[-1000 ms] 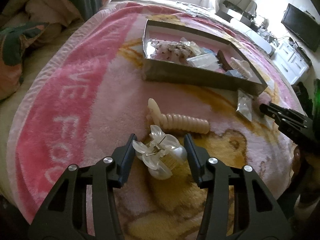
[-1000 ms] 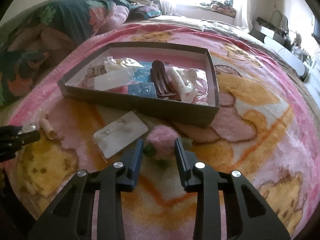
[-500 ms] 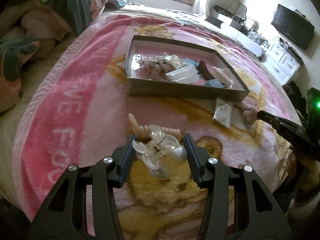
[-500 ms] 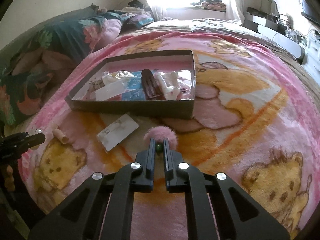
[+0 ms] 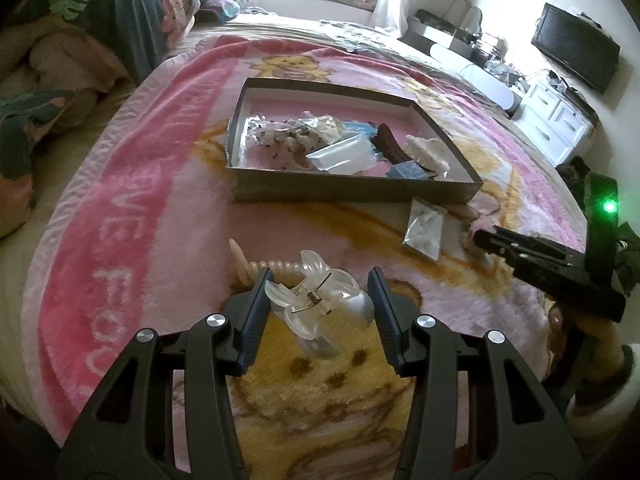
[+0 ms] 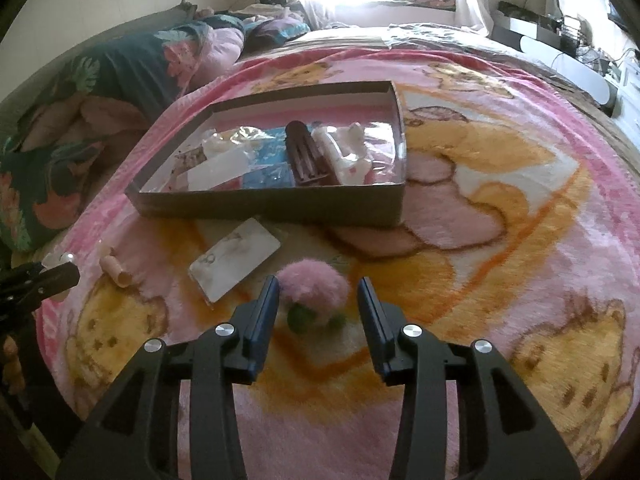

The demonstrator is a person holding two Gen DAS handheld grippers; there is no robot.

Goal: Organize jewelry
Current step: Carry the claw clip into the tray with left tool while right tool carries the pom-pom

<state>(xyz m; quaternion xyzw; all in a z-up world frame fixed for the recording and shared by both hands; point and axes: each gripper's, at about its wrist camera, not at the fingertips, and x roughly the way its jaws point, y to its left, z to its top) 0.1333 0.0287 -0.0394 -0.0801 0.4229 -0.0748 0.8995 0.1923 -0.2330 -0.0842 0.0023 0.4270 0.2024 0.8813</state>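
My left gripper [image 5: 318, 300] is shut on a clear plastic hair claw [image 5: 320, 308] and holds it above the pink blanket. A ribbed cream hair clip [image 5: 260, 268] lies on the blanket just beyond it. My right gripper [image 6: 316, 312] is open, its fingers either side of a pink fluffy pompom hair tie [image 6: 314, 294] with green beads on the blanket. A shallow grey box [image 6: 272, 204] with several hair clips and packets sits further back; it also shows in the left wrist view [image 5: 352, 190]. A white earring card [image 6: 234, 264] lies between the box and the pompom.
The blanket covers a bed, with pillows [image 5: 80, 40] at the left. A TV [image 5: 576, 56] and white drawers [image 5: 552, 120] stand at the right. The left gripper's tip [image 6: 44, 280] shows at the left edge of the right wrist view.
My left gripper rose with the clear claw, leaving the cream clip on the blanket. My right gripper shut near the pompom's beads half a second ago and is open again now.
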